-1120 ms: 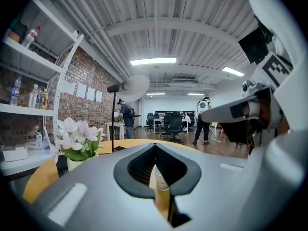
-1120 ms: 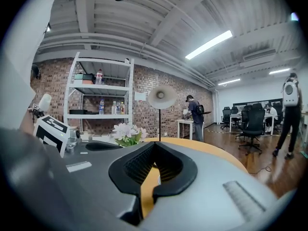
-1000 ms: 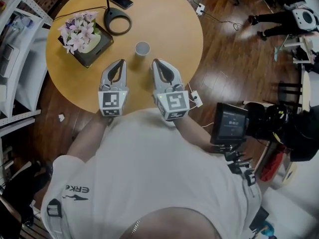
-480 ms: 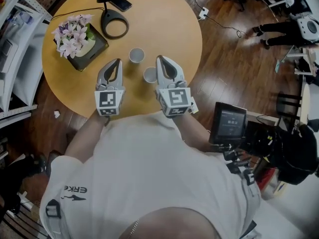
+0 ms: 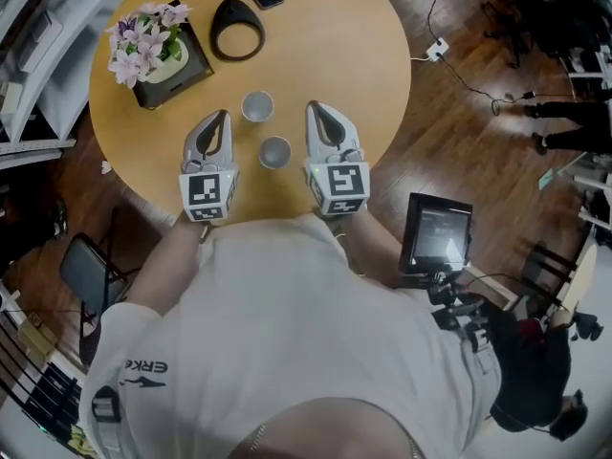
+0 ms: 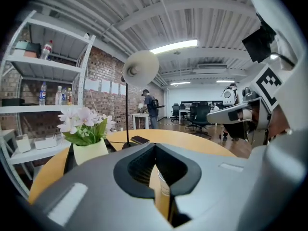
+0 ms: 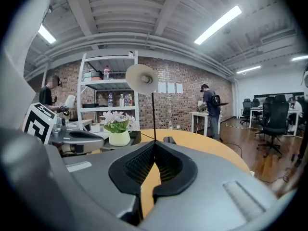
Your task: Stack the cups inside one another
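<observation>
presently catalogued on the round wooden counter [image 5: 335,55]: two cups, stood upright and apart. the nearer cup [image 5: 274,152] was placed between the grippers, the farther cup [image 5: 256,106] just beyond it. the left gripper [image 5: 222,116] and right gripper [image 5: 316,109] were held with jaws pressed together, nothing clamped. a flower pot [image 5: 153,54] and lamp base [image 5: 237,29] were noted behind.

An open-plan loft office: a brick wall [image 7: 183,105], metal shelves [image 7: 96,108] of bottles and boxes, strip lights [image 7: 217,25] on a bare beamed ceiling, rows of office chairs [image 7: 276,117], a white desk [image 7: 204,113], a wood floor [image 5: 459,142] and a round table [image 5: 325,55] with a lamp [image 7: 142,78].
</observation>
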`<state>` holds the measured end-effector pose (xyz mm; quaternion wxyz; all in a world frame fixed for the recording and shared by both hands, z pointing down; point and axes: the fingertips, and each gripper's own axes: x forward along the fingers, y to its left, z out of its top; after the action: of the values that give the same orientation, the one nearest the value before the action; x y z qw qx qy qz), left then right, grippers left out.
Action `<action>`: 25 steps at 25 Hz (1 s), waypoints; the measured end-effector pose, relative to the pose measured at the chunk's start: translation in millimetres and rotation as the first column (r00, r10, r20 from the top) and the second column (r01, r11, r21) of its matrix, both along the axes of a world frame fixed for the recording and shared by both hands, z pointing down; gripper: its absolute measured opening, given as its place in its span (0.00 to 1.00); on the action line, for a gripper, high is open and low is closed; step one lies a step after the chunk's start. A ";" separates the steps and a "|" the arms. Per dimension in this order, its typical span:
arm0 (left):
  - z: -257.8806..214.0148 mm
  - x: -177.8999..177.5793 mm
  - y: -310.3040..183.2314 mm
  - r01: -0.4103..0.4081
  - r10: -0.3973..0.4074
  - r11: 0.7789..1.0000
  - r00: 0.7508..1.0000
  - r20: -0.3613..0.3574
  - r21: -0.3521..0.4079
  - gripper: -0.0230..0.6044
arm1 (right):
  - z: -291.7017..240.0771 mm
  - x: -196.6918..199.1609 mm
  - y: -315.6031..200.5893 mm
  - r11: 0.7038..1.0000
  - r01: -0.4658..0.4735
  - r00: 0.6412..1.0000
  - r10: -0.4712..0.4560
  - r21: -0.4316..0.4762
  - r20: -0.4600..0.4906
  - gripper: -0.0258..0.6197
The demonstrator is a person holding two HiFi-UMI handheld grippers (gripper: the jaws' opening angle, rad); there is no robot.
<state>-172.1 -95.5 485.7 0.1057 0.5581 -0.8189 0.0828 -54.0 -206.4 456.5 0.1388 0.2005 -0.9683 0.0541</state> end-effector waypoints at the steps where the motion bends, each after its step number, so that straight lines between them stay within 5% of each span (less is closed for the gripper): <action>1: 2.3 0.7 0.6 0.022 -0.022 1.000 1.000 -0.003 -0.006 0.04 | 2.9 0.0 -2.9 1.000 0.018 1.000 -0.018 -0.006 -0.004 0.06; 14: 24.8 -3.1 3.0 0.148 -0.150 0.988 0.988 -0.036 -0.053 0.04 | 43.3 -22.4 -11.0 0.979 0.203 0.976 -0.205 -0.034 -0.073 0.06; 21: 59.2 -6.0 5.5 0.157 -0.167 0.980 0.984 -0.068 -0.122 0.04 | 93.7 -32.6 -7.1 0.944 0.321 0.926 -0.331 -0.082 -0.182 0.07; 25: 75.8 -10.8 4.5 0.155 -0.170 0.974 0.982 -0.080 -0.167 0.04 | 120.0 -40.5 -1.1 0.913 0.389 0.884 -0.407 -0.120 -0.231 0.16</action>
<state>-182.9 -90.9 561.5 0.1950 0.4819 -0.8467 0.1133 -94.4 -207.5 576.5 0.2753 -0.0021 -0.9608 0.0323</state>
